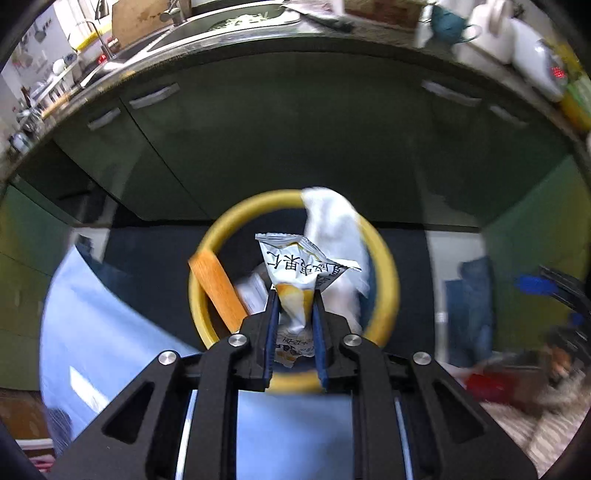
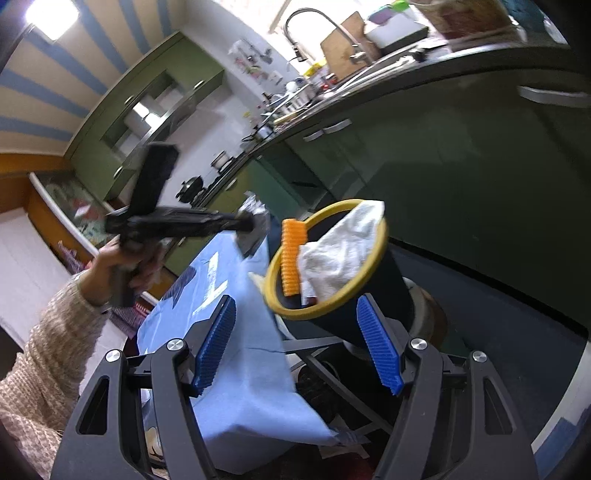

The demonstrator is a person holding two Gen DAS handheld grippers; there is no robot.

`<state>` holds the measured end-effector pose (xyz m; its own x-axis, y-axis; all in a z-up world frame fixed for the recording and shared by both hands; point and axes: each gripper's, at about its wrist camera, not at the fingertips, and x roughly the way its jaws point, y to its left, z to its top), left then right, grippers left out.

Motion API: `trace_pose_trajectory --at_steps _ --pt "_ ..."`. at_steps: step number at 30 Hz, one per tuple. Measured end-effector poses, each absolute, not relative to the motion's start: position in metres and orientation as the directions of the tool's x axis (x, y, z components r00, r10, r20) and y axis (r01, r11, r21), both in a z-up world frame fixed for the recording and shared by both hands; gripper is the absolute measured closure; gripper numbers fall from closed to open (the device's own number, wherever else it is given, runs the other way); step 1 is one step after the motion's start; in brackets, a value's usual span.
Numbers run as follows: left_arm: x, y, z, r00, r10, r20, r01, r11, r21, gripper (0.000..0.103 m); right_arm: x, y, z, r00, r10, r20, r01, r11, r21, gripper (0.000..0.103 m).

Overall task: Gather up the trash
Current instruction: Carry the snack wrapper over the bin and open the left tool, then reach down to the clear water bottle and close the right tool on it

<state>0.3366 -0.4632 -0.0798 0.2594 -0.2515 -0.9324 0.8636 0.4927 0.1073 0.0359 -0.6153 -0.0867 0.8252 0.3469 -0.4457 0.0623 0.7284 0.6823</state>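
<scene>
My left gripper (image 1: 295, 295) is shut on a white and yellow snack wrapper (image 1: 299, 266) with printed characters. It hangs over a dark bin with a yellow rim (image 1: 273, 198), which holds a crumpled white tissue (image 1: 332, 229) and an orange ridged strip (image 1: 218, 291). In the right wrist view a hand (image 2: 122, 258) holds that left gripper (image 2: 255, 229) just left of the bin's rim (image 2: 310, 314), with the wrapper (image 2: 255, 218) a blurred silver shape at its tip. My right gripper (image 2: 299, 347) stands open and empty below the bin.
A light blue sheet (image 2: 251, 369) lies beside the bin on the left. Dark green cabinet doors (image 1: 295, 129) under a worktop with a sink (image 1: 221, 22) stand behind it. A knitted sleeve (image 2: 48, 350) fills the lower left. Clutter (image 1: 517, 376) lies at the right.
</scene>
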Motion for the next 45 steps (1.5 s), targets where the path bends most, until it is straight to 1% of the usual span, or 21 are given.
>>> trace_pose_trajectory --at_steps 4,6,7,9,11,12,15,18,20,23,26,29,31,33,34,35,36,38,41,44,45 --pt "0.357 -0.489 -0.108 0.329 -0.187 -0.925 0.85 0.485 0.205 0.086 0.032 -0.632 -0.102 0.825 0.333 -0.456 0.104 0.704 0.703 0.035" --pt "0.365 -0.5 -0.124 0.344 -0.159 -0.925 0.845 0.483 0.231 0.085 0.034 -0.636 -0.109 0.823 0.336 -0.458 0.115 0.691 0.714 0.035" --pt "0.369 -0.502 -0.128 0.345 -0.153 -0.926 0.841 0.488 0.233 0.083 0.035 -0.637 -0.112 0.82 0.342 -0.458 0.116 0.685 0.719 0.035" --pt "0.375 -0.508 -0.138 0.349 -0.14 -0.927 0.833 0.5 0.238 0.072 0.039 -0.636 -0.116 0.815 0.352 -0.461 0.114 0.682 0.722 0.035" --pt "0.375 -0.51 -0.14 0.359 -0.134 -0.924 0.826 0.506 0.248 0.048 0.041 -0.633 -0.118 0.809 0.365 -0.461 0.106 0.68 0.725 0.035" --pt "0.373 -0.509 -0.138 0.362 -0.132 -0.923 0.828 0.501 0.252 0.047 0.042 -0.632 -0.118 0.808 0.367 -0.461 0.104 0.681 0.725 0.035" --pt "0.362 -0.502 -0.124 0.381 -0.137 -0.914 0.833 0.48 0.275 0.046 0.044 -0.63 -0.117 0.809 0.369 -0.458 0.099 0.682 0.725 0.033" --pt "0.345 -0.481 -0.088 0.39 -0.19 -0.901 0.83 0.497 0.254 0.046 0.046 -0.628 -0.114 0.81 0.376 -0.45 0.083 0.685 0.723 0.032" --pt "0.333 -0.455 -0.055 0.393 -0.253 -0.884 0.82 0.531 0.213 0.039 0.047 -0.622 -0.109 0.809 0.386 -0.444 0.063 0.693 0.718 0.032" --pt "0.306 -0.405 -0.009 0.42 -0.344 -0.84 0.803 0.572 0.167 0.033 0.05 -0.609 -0.101 0.803 0.403 -0.44 0.031 0.707 0.706 0.032" --pt "0.279 -0.346 0.026 0.477 -0.399 -0.783 0.774 0.613 0.159 0.029 0.055 -0.593 -0.092 0.79 0.425 -0.441 -0.003 0.723 0.691 0.031" --pt "0.259 -0.282 0.05 0.509 -0.456 -0.73 0.731 0.677 0.087 0.027 0.062 -0.572 -0.082 0.771 0.452 -0.448 -0.043 0.739 0.672 0.031" --pt "0.246 -0.231 0.062 0.563 -0.485 -0.67 0.684 0.728 0.048 0.023 0.067 -0.554 -0.075 0.752 0.476 -0.456 -0.076 0.75 0.657 0.031" --pt "0.231 -0.178 0.069 0.636 -0.498 -0.589 0.624 0.781 0.015 0.021 0.073 -0.532 -0.066 0.725 0.503 -0.47 -0.117 0.763 0.636 0.03" --pt "0.225 -0.154 0.07 0.669 -0.499 -0.551 0.596 0.803 -0.003 0.018 0.078 -0.516 -0.06 0.705 0.52 -0.483 -0.146 0.772 0.619 0.03" --pt "0.221 -0.136 0.071 0.692 -0.497 -0.523 0.575 0.818 -0.017 0.015 0.081 -0.504 -0.056 0.69 0.531 -0.492 -0.167 0.778 0.605 0.03" --pt "0.216 -0.107 0.07 0.735 -0.483 -0.475 0.53 0.847 -0.041 0.015 0.086 -0.483 -0.049 0.663 0.548 -0.51 -0.202 0.787 0.583 0.03" --pt "0.212 -0.069 0.066 0.78 -0.457 -0.427 0.471 0.878 -0.079 0.014 0.095 -0.443 -0.039 0.608 0.585 -0.537 -0.277 0.79 0.547 0.029" --pt "0.208 -0.002 0.05 0.869 -0.355 -0.346 0.331 0.935 -0.127 0.013 0.106 -0.384 -0.028 0.514 0.634 -0.577 -0.396 0.773 0.496 0.027" --pt "0.211 0.051 0.029 0.92 -0.245 -0.305 0.201 0.965 -0.17 0.013 0.124 -0.329 -0.024 0.391 0.684 -0.616 -0.49 0.722 0.489 0.027" --pt "0.212 0.071 0.017 0.938 -0.18 -0.295 0.13 0.975 -0.182 0.013 0.128 -0.317 -0.023 0.366 0.686 -0.629 -0.503 0.715 0.486 0.027"
